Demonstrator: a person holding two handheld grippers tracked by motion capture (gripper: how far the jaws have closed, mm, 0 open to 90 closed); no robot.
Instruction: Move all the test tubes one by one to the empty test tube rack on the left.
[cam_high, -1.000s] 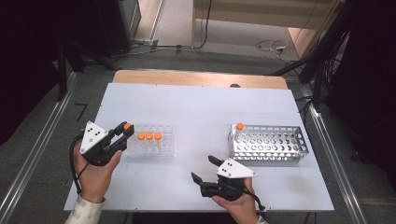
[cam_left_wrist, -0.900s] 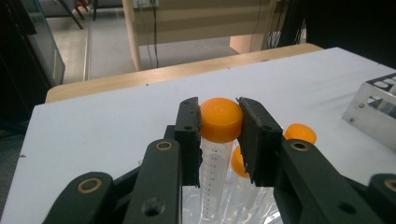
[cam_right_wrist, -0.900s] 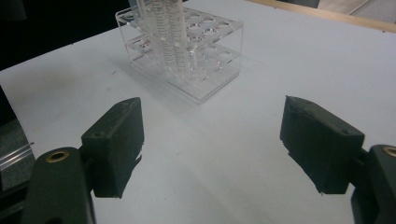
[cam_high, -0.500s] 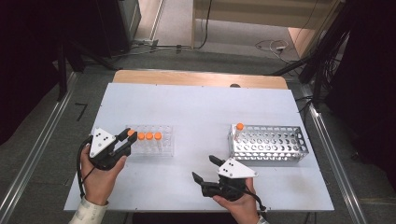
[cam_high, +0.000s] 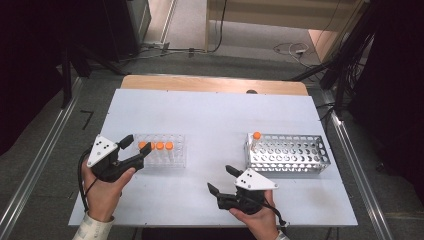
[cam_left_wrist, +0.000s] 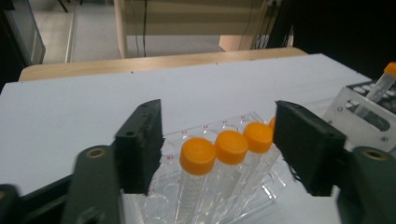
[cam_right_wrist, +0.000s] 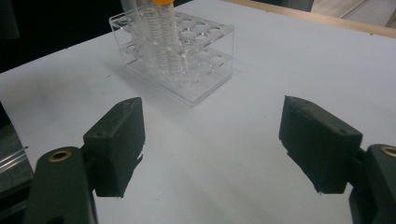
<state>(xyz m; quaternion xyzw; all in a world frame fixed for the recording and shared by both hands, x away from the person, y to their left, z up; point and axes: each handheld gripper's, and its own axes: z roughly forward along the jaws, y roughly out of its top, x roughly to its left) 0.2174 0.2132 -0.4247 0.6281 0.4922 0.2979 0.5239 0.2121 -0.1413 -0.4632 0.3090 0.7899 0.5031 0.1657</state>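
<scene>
Left gripper (cam_high: 136, 146) — jaws just opened, nothing clamped — lines up on the orange-capped tubes (cam_left_wrist: 228, 147) in the clear rack (cam_high: 176, 159), near the desk's left edge; right gripper (cam_high: 220, 180) — jaws apart, empty — waits before the metal rack (cam_high: 320, 161).

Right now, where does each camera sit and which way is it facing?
High view: above the person's side, looking forward and down at the table; both hands and forearms show.
Left gripper view: rides the left gripper, facing the clear rack; open jaws show.
Right gripper view: rides the right gripper, facing the same clear rack; open jaws show.
</scene>
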